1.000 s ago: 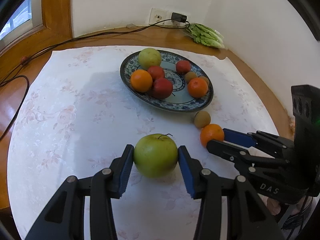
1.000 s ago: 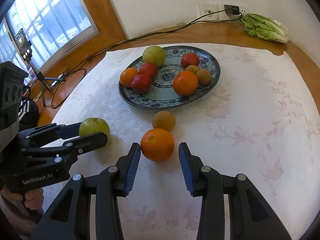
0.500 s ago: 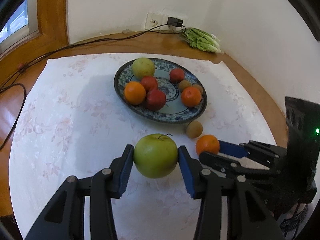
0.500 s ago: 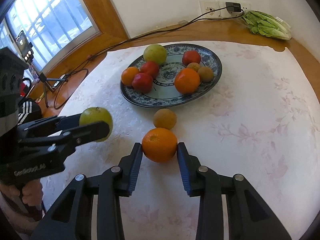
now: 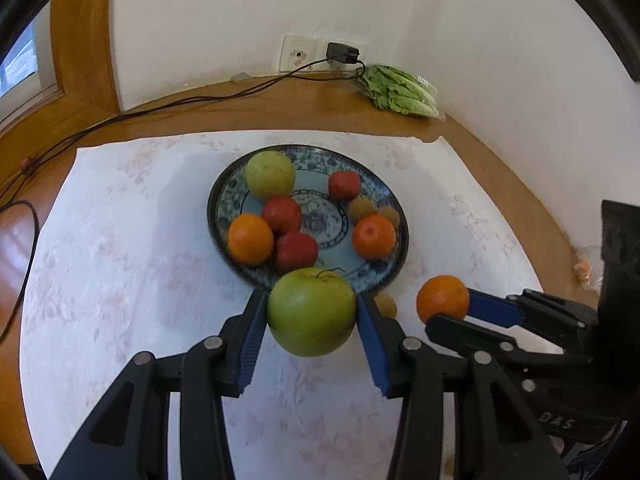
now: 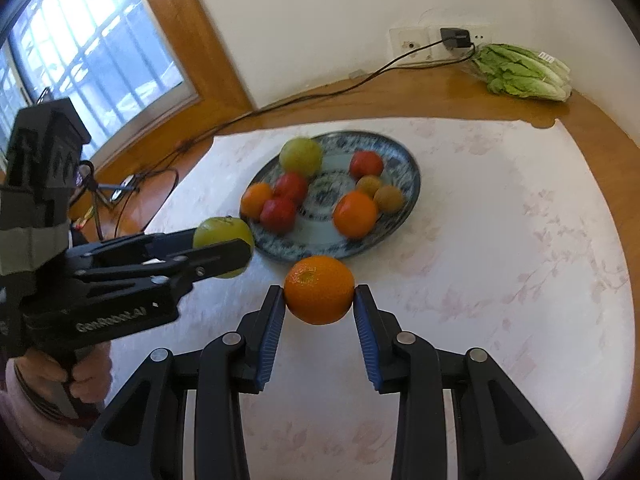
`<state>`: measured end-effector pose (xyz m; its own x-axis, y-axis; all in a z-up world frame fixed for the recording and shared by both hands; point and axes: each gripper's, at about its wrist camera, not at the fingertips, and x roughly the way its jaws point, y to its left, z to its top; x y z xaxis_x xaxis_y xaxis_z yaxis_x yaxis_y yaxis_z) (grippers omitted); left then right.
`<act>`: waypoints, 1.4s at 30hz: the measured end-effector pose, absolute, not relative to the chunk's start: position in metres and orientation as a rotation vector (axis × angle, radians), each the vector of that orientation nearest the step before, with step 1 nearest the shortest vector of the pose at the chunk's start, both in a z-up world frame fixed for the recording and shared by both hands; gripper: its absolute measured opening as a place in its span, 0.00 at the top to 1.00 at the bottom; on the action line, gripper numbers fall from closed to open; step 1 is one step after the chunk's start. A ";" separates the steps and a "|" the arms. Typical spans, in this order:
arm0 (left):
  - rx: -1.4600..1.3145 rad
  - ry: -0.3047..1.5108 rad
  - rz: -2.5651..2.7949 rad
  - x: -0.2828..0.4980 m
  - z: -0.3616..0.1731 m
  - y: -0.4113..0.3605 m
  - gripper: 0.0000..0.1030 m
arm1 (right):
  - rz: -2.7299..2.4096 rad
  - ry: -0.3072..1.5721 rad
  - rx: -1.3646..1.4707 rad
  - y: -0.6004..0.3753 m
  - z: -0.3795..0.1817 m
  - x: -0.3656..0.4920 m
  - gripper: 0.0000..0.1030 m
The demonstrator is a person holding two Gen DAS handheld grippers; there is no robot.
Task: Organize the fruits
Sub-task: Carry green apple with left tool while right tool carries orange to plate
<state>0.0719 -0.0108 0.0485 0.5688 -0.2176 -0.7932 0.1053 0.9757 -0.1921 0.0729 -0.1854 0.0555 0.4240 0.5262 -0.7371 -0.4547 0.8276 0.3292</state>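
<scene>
Since a second ago both fruits have come up off the cloth (image 5: 120, 240) and nearer the plate (image 5: 308, 282). The left gripper (image 5: 311, 312) is clamped on the green apple (image 5: 311, 312), stem up and tipped toward the plate (the apple is round, no long axis), jaws spread wide by it. The right gripper (image 6: 319, 292) pinches the orange (image 6: 319, 290), navel upward, just before the plate's near rim. A small brown fruit (image 5: 386, 305) lies on the cloth between them.

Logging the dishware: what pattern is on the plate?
Blue-and-white floral pattern with a dark rim on the plate; clearest in the left wrist view.
</scene>
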 end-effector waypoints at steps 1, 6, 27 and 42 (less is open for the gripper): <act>-0.129 0.952 -0.186 0.076 0.047 -0.012 0.54 | 0.611 0.950 0.082 -0.185 0.057 0.076 0.65; -0.125 0.959 -0.183 0.088 0.043 -0.015 0.54 | 0.608 0.947 0.080 -0.181 0.060 0.092 0.65; -0.113 0.905 -0.187 0.107 0.024 -0.012 0.54 | 0.609 0.979 0.098 -0.165 0.040 0.116 0.65; -0.165 0.914 -0.200 0.107 0.029 -0.001 0.51 | 0.599 0.967 0.121 -0.166 0.037 0.124 0.65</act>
